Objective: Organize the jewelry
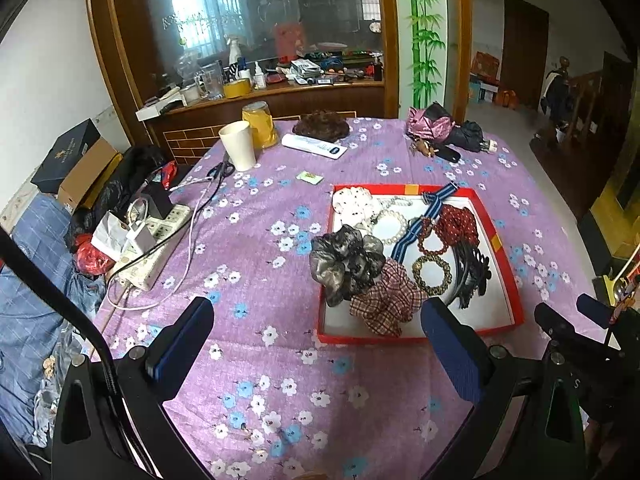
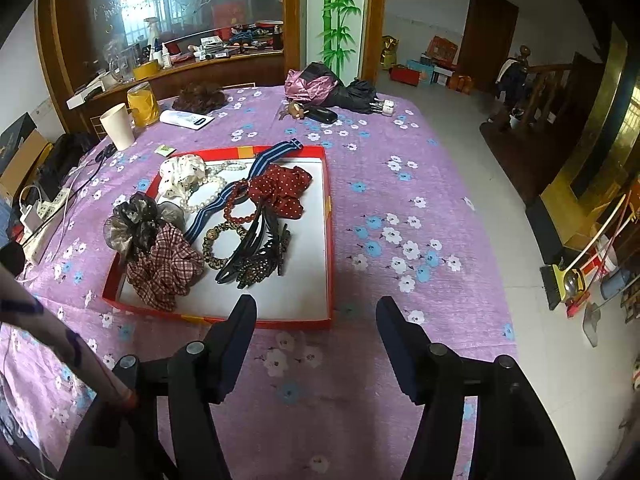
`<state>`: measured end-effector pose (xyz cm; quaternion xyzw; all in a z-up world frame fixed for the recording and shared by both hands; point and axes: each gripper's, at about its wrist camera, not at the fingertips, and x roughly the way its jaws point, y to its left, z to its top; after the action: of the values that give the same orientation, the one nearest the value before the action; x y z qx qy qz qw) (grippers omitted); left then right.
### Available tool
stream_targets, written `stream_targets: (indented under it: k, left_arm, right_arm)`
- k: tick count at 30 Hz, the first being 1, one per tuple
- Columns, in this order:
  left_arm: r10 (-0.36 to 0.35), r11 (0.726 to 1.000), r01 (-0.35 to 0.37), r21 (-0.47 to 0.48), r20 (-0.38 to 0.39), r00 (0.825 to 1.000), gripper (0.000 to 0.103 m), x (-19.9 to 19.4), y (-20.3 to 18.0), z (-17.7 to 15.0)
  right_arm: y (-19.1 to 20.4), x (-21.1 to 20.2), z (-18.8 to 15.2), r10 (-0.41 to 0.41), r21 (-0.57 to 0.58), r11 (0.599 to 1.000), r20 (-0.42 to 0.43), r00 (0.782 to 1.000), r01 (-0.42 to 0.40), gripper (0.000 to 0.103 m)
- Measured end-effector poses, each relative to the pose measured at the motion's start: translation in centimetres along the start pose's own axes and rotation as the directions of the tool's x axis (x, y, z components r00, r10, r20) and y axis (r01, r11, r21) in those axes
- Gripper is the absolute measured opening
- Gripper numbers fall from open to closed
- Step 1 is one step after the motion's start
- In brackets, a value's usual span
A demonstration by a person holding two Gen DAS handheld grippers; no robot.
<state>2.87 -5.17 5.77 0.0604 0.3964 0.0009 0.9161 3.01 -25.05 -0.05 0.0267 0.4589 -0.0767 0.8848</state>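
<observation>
while the shallow red cardboard tray with a white floor sits on the purple flowered tablecloth, the jewelry and hair pieces lie bunched in its left and far part: a grey sheer scrunchie on the left rim, touching a red-and-white checked scrunchie just nearer the camera, a white dotted scrunchie at the far left corner beside a string of white pearls, a blue-and-white striped band running diagonally across, a dark red dotted scrunchie, a red bead bracelet, a gold-and-black patterned bracelet and black hair combs. the tray's right side is bare. the left gripper hovers at the near left corner, fingers apart and empty; the right gripper hangs over the near edge, fingers also spread with nothing between them. farther back stand a cream paper cup and a yellow jar.
</observation>
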Motion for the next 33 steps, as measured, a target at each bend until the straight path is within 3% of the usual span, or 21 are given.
stream_targets:
  k: [21,33]
  left_arm:
    - [-0.069,0.998,0.067,-0.023,-0.106,0.992,0.103,3.3,1.4,-1.0]
    - [-0.085,0.996,0.082,-0.035,-0.13,0.988,0.103,4.3,2.4,-1.4]
  right_arm:
    - [2.5,1.1,-0.4,-0.032,-0.039,0.999,-0.032,0.999,0.03,0.069]
    - [3.8,1.5,-0.7,-0.048,-0.053,0.998,-0.047,0.998,0.046,0.071]
